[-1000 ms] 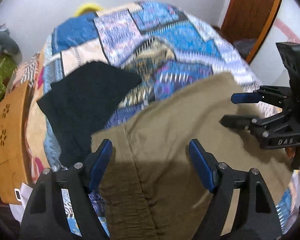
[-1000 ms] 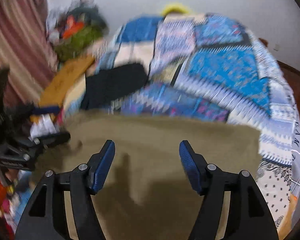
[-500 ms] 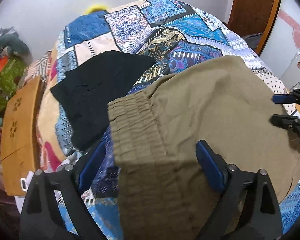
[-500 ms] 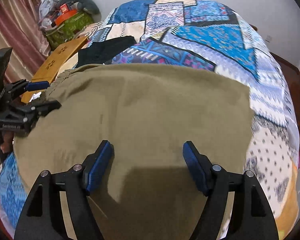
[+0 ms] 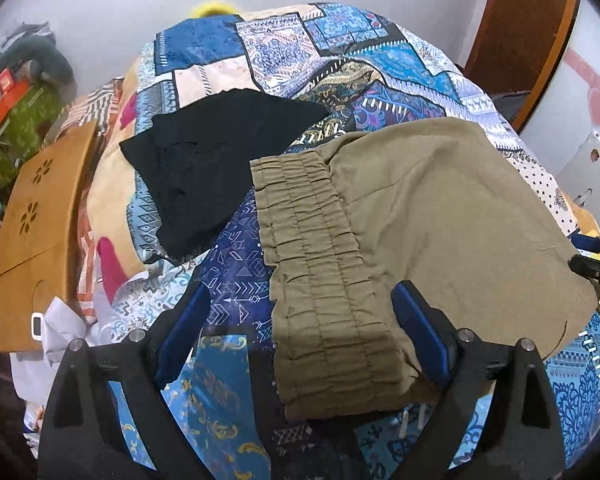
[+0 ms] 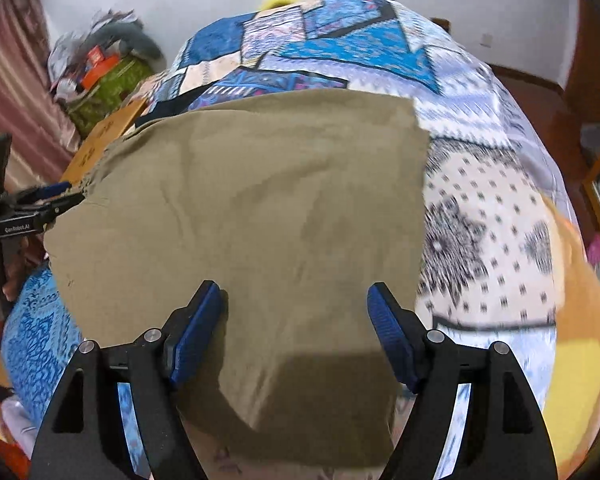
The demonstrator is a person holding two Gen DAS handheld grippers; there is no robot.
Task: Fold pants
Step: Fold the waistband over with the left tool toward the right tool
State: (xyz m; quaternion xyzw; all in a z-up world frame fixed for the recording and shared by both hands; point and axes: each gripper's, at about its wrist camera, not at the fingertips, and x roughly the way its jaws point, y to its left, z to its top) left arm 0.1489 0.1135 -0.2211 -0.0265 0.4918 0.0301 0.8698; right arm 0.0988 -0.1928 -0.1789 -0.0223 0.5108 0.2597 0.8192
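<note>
Both my grippers tilt steeply down over the bed (image 5: 380, 64). My left gripper (image 5: 300, 332) has just spread its jaws wide; the khaki pants (image 5: 440, 220) lie flat below, waistband (image 5: 316, 264) between the pads, unpinched. My right gripper (image 6: 296, 328) (jaws also just opening) holds nothing above the pants' plain end. Only the left view shows the black garment (image 5: 216, 160). A wooden board (image 5: 36, 232) flanks the patchwork bedspread.
</note>
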